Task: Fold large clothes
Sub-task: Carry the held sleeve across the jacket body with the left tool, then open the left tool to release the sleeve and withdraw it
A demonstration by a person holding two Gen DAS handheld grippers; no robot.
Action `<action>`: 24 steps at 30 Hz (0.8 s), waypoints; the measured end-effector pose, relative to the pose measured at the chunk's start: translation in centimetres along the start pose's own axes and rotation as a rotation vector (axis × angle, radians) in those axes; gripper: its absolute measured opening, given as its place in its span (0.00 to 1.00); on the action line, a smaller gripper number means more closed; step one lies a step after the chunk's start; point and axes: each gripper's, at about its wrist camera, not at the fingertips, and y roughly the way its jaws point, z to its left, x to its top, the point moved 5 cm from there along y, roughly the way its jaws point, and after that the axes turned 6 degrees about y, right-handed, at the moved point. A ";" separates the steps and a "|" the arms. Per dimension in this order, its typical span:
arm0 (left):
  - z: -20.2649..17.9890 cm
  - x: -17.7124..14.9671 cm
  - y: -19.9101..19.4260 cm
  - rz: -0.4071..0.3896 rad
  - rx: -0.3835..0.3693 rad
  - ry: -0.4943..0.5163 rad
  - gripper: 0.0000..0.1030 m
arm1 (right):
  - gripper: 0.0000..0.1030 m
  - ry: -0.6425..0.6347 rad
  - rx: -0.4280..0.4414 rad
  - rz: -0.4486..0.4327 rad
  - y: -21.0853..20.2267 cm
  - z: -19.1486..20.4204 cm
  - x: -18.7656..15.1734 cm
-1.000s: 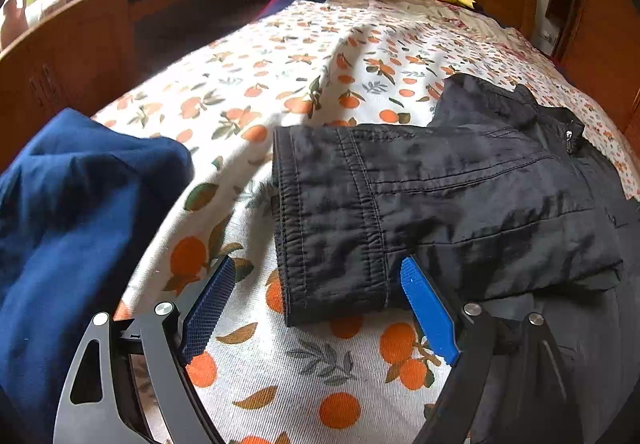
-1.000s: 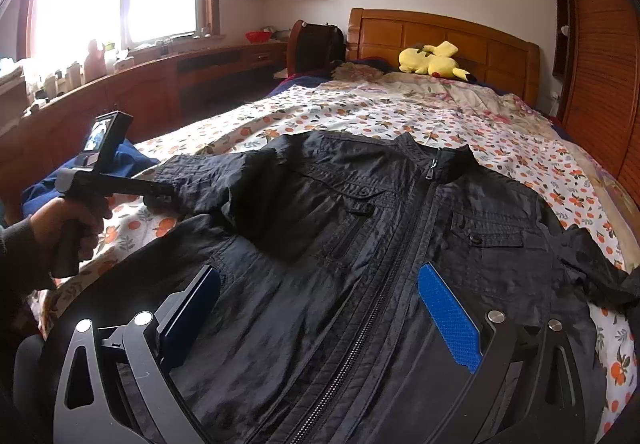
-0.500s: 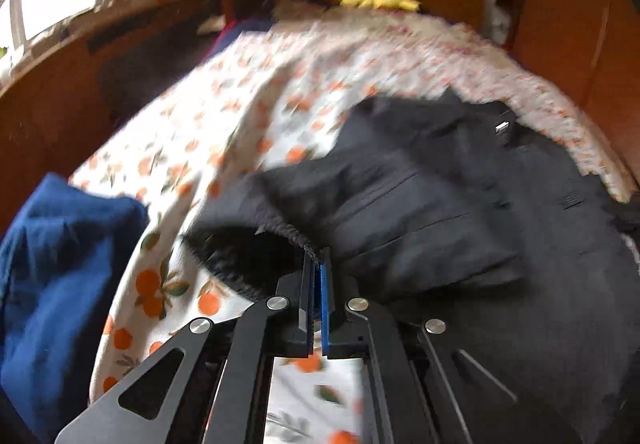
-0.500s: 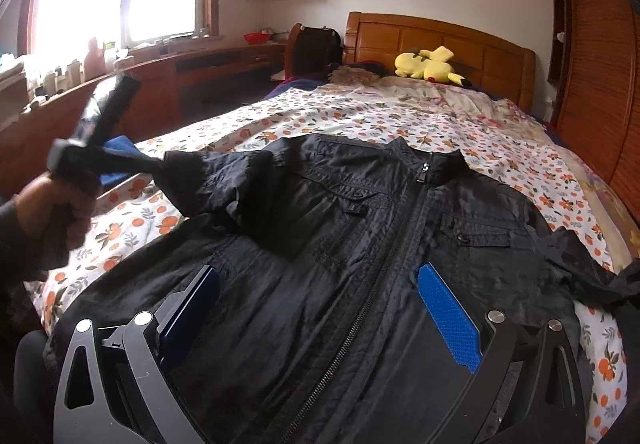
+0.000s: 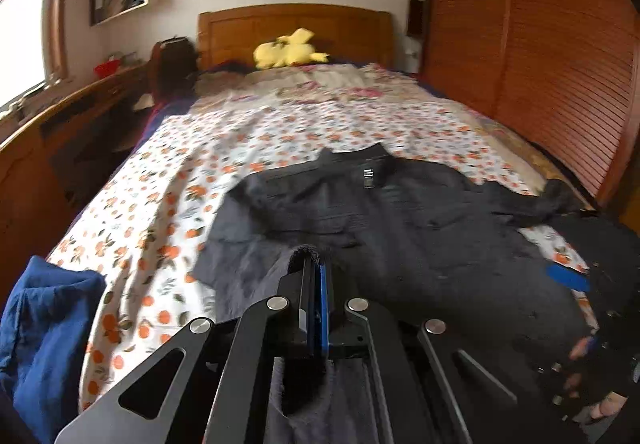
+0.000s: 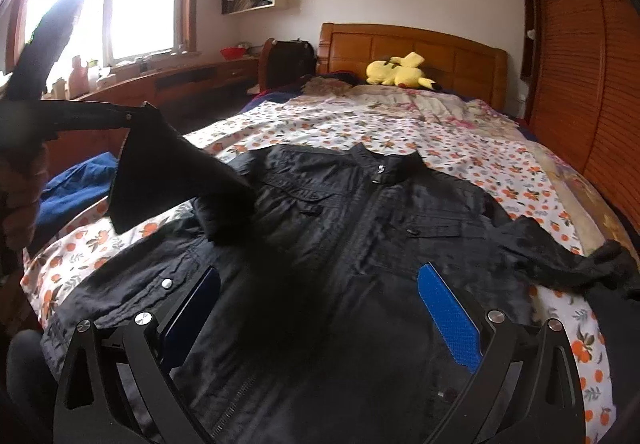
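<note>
Fingers of the left gripper (image 5: pixel 314 272) are pressed together on the sleeve cuff (image 5: pixel 303 255); a second ago they stood spread either side of that cuff as it lay flat on the bed. So the grab is done and the sleeve is now off the bedspread (image 5: pixel 168 204), being carried inward over the jacket (image 5: pixel 400 228). Judgement: first sleeve fold is under way, nothing folded yet.

Left wrist view: jacket is black, thin, slightly crinkled woven fabric, front up, collar and zip pull toward the headboard (image 5: pixel 294 26). Cuff is a thick ribbed band, bunched at the pad tips. Far sleeve trails off rumpled toward the louvred wardrobe side. Blue garment (image 5: pixel 48 332) heaped at the near left bed edge, apart from the jacket. Right gripper's blue pad just visible at frame right, person's hand under it. Picture is motion-blurred.

Right wrist view: right gripper (image 6: pixel 320 308) has its fingers spread wide, nothing between them, hovering over the jacket's lower front; barely moved versus a second ago. Left gripper seen upper left, sleeve (image 6: pixel 180 180) hanging from it in a taut dark cone down to the shoulder. Zip runs straight down the centre, flap pockets on the chest. Yellow plush toy (image 6: pixel 398 72) on the pillows, well clear.
</note>
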 end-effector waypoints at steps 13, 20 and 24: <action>-4.6 -4.5 0.4 0.013 -0.042 0.026 0.09 | 0.93 0.038 -0.013 0.012 0.0 -2.6 -0.3; -3.3 -8.4 0.1 0.000 -0.048 -0.003 0.64 | 0.93 0.017 -0.002 0.036 1.4 -1.2 -0.7; -2.5 -10.0 -0.9 -0.019 -0.014 0.013 0.76 | 0.93 -0.004 0.013 0.052 2.5 0.2 -0.9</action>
